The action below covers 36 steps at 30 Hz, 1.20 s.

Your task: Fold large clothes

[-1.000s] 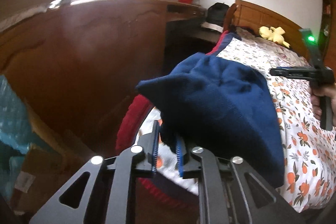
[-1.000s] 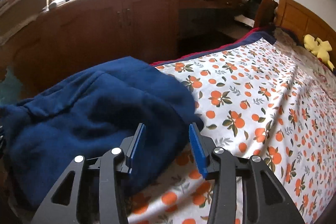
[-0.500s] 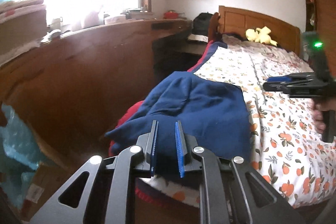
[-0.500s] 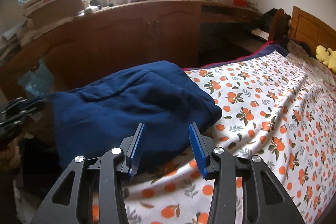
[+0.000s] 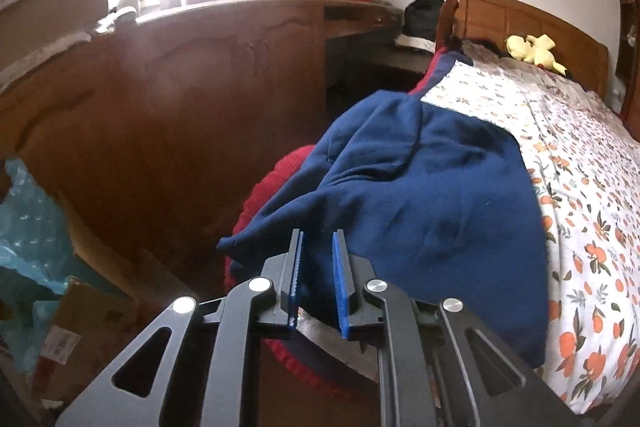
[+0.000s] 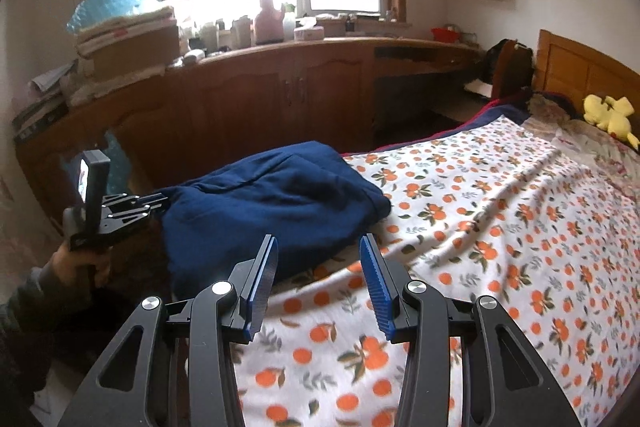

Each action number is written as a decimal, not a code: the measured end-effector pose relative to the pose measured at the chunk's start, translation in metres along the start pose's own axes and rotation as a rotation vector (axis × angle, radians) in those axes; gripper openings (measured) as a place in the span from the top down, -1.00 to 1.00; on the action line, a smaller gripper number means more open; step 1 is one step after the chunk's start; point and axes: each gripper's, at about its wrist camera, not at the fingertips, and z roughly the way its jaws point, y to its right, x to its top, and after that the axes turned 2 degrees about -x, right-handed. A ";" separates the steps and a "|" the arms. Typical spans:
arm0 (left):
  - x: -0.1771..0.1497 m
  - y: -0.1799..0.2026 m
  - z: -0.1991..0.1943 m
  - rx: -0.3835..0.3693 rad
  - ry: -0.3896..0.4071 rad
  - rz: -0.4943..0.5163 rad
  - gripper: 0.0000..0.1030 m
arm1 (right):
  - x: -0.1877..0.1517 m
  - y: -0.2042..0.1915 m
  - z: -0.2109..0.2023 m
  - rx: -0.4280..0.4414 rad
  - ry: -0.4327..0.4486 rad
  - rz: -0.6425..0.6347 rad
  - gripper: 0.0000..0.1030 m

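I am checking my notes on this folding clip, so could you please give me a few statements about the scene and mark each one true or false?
1. The navy garment lies bunched at the edge of the bed, on the orange-print sheet. True.
2. The right gripper is clamped on the garment. False: its jaws stand apart with nothing between them, above the sheet.
3. A yellow plush toy lies near the wooden headboard. True.
4. The left gripper is out of the right wrist view. False: it shows at the left there, held in a hand, at the garment's edge.
5. The garment is red. False: it is navy; a red cover shows beneath it.
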 end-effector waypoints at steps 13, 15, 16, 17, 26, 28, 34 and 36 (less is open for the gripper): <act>0.014 0.091 -0.084 -0.052 0.166 0.054 -0.96 | -0.052 0.040 -0.104 -0.120 0.085 0.060 -0.33; 0.014 0.112 -0.096 -0.065 0.181 0.067 -0.95 | -0.061 0.047 -0.117 -0.152 0.097 0.077 -0.61; 0.014 0.123 -0.101 -0.081 0.184 0.070 -0.95 | -0.066 0.051 -0.124 -0.171 0.104 0.086 -0.66; 0.014 0.137 -0.107 -0.106 0.184 0.076 -0.95 | -0.070 0.054 -0.129 -0.182 0.108 0.092 -0.74; 0.002 0.239 -0.144 -0.240 0.194 0.163 -0.96 | -0.115 0.086 -0.182 -0.289 0.120 0.180 -0.85; -0.004 0.263 -0.152 -0.259 0.196 0.187 -0.96 | -0.123 0.090 -0.192 -0.315 0.121 0.194 -0.85; -0.021 0.320 -0.168 -0.367 0.169 0.216 -0.95 | -0.158 0.103 -0.223 -0.419 0.114 0.248 -0.85; -0.027 0.335 -0.172 -0.398 0.163 0.220 -0.95 | -0.169 0.108 -0.233 -0.444 0.119 0.266 -0.85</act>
